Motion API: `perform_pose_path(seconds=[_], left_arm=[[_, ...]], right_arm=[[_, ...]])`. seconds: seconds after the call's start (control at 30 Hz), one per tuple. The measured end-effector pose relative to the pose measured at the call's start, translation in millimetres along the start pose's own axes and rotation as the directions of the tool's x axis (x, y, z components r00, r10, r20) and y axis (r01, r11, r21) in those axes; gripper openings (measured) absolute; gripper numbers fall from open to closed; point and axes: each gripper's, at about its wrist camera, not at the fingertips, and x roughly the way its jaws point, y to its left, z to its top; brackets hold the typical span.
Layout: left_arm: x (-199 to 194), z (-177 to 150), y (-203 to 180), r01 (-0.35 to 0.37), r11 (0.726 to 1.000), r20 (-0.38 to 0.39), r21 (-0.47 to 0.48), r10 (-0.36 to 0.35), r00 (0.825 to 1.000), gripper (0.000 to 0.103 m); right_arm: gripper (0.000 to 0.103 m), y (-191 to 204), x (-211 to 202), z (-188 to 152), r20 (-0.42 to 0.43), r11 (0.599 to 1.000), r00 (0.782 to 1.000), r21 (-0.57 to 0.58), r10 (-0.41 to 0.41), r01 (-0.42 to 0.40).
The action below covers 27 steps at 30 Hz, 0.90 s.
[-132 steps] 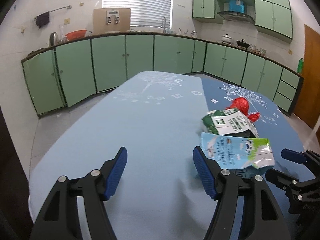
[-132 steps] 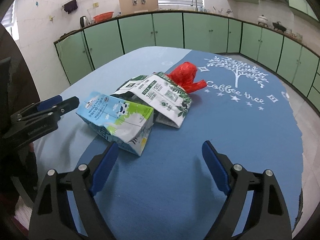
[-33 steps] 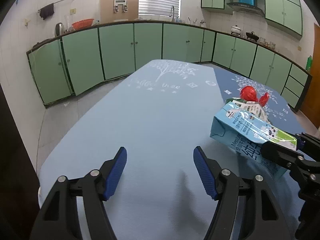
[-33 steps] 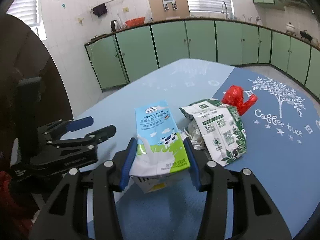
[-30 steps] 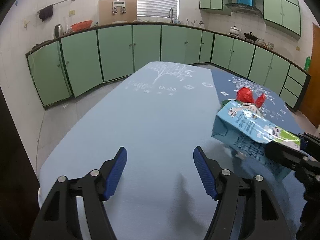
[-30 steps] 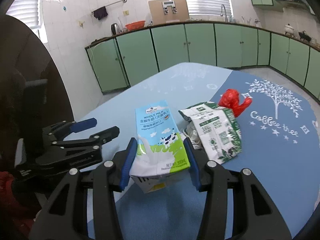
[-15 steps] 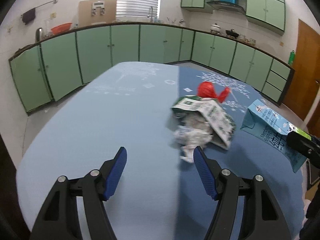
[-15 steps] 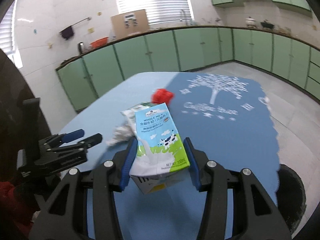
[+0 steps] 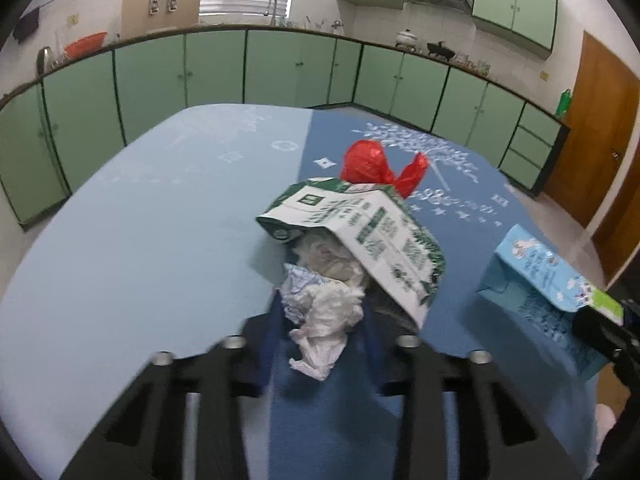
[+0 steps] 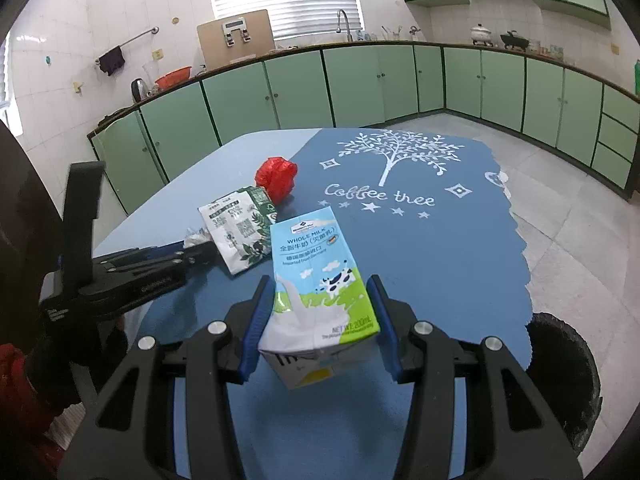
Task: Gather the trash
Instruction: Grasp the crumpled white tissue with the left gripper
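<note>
Right wrist view: the blue-and-green milk carton (image 10: 318,288) is being held clamped between the pads of the right gripper (image 10: 318,332), lifted clear of the blue tablecloth (image 10: 420,248). At about eleven o'clock from the carton, the green-and-white carton (image 10: 240,232) is lying flattened on the cloth, with the red plastic bag (image 10: 276,176) just beyond it at twelve o'clock. A black bin (image 10: 564,380) is being seen at four o'clock, past the table's edge.

Left wrist view: the crumpled white paper (image 9: 320,308) is being closed on by the left gripper (image 9: 320,328), whose jaws have just been narrowing; the wad is sitting between the blurred blue pads, though whether it is being pressed cannot be told. The paper is being partly covered by the green-and-white carton at one o'clock. The milk carton is being carried at three o'clock, well apart from the heap.
</note>
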Motion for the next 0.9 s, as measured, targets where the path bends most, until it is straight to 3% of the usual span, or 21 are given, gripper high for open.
perform_pose_path(seconds=[0.17, 0.5, 0.73, 0.9], left_arm=[[-22.5, -7.1, -0.6, 0.011, 1.000, 0.042, 0.003, -0.011, 0.999, 0.019], [-81.9, -11.8, 6.5, 0.006, 1.000, 0.111, 0.001, -0.006, 0.994, 0.018], [-102.6, -8.4, -25.8, 0.065, 0.996, 0.139, 0.053, -0.072, 0.988, 0.018], [-102.2, -15.7, -50.8, 0.097, 0.990, 0.120, 0.103, -0.109, 0.987, 0.018]], right_arm=[[0.046, 1.2, -6.1, 0.7, 0.010, 1.000, 1.000, 0.007, -0.003, 0.003], [0.046, 3.9, -28.8, 1.8, 0.059, 1.000, 0.998, 0.011, -0.006, 0.005], [0.046, -3.2, -52.4, -0.5, 0.085, 0.999, 0.996, 0.022, -0.028, 0.026], [0.046, -18.4, -55.9, -17.7, 0.025, 0.997, 1.000, 0.070, -0.014, 0.013]])
